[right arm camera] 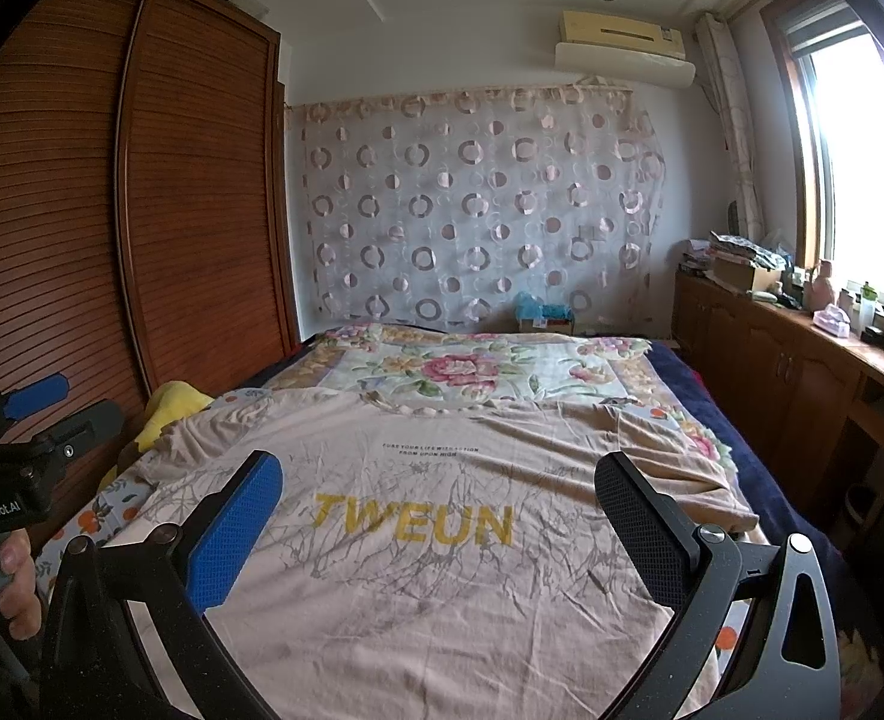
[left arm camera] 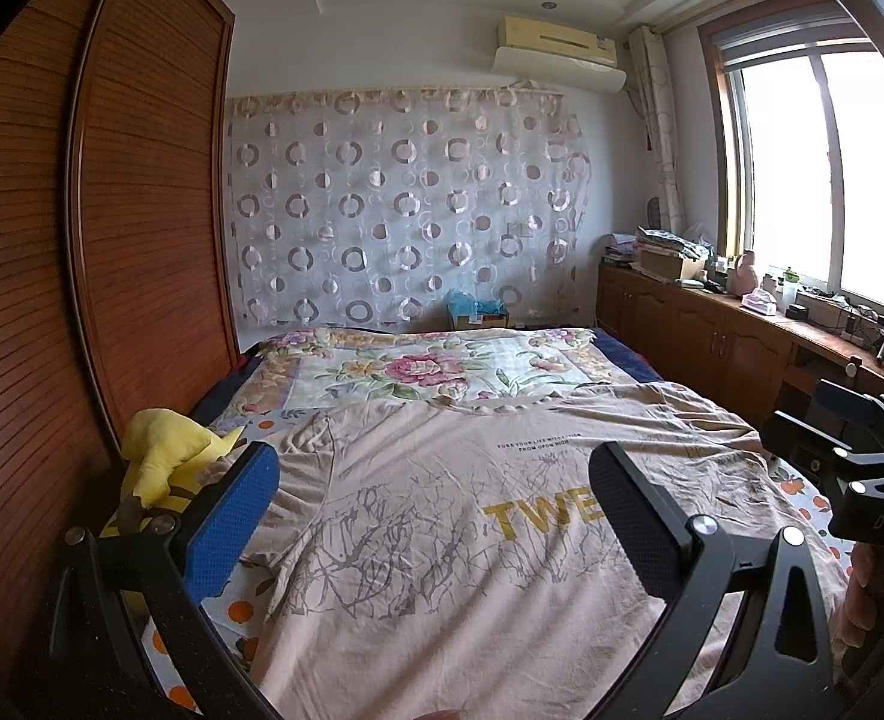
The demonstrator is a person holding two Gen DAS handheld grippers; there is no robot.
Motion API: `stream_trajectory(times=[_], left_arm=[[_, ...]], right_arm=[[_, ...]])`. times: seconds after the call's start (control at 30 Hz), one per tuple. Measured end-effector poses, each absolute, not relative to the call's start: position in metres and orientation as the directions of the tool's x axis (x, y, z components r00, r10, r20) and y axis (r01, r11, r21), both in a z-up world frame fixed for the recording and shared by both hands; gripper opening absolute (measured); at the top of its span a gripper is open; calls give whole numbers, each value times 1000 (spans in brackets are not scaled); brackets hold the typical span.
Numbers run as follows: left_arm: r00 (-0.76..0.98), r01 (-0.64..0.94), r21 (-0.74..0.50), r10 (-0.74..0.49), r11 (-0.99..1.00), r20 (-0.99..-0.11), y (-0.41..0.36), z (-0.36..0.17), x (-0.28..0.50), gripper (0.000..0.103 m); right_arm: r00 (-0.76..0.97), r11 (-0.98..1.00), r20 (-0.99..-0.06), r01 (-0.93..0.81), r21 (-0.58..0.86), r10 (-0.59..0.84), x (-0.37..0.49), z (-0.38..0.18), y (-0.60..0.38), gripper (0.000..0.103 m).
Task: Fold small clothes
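Both tongs [left arm camera: 435,510] [right arm camera: 442,516] gape wide.

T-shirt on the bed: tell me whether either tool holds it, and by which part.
Nothing is held. The left tool and the right tool are both open above the beige T-shirt, which lies spread flat on the bed.

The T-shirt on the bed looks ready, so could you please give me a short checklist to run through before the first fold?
1. T-shirt spread flat, print up: ok, only light wrinkles.
2. Left claw open and empty: ok.
3. Right claw open and empty: ok.
4. Right sleeve laid out: not ok, it is bunched and creased.
5. Left sleeve clear: not ok, it lies against the yellow plush toy.
6. Hem nearest the claws straight: cannot tell, it is out of view.
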State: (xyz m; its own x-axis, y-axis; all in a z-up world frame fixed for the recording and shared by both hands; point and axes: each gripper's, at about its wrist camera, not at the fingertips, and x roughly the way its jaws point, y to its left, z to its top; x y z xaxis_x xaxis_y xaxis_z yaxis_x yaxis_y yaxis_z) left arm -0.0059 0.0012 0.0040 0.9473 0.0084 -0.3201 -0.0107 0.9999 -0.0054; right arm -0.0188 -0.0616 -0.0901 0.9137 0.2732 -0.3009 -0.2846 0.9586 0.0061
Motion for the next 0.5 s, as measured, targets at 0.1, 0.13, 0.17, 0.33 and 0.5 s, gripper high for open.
stream_trajectory(times=[0.1, 0.13, 0.17, 0.33, 0.5], left_arm=[[947, -10, -6, 8, 1000, -321, 1, 4, -6, 103], [947, -10, -7, 8, 1000, -321, 1, 5, -6, 103], [947, -11, -7, 8, 1000, -321, 1, 5, -6, 103], [948, -11, -5, 9, 1000, -319, 1, 4, -6, 103], [948, -11, -5, 9, 1000, -318, 0, 5, -7, 103]], right_arm=[[914, 959, -301, -284, 6, 273, -19, -90, -62, 103], [914, 959, -301, -285, 6, 273, -19, -90, -62, 103], [914, 959, -301, -283, 5, 271, -19, -90, -61, 103], [914, 959, -301, -283, 7, 272, -19, -90, -62, 103], [915, 959, -299, -283, 6, 271, -19, -89, -63, 103]])
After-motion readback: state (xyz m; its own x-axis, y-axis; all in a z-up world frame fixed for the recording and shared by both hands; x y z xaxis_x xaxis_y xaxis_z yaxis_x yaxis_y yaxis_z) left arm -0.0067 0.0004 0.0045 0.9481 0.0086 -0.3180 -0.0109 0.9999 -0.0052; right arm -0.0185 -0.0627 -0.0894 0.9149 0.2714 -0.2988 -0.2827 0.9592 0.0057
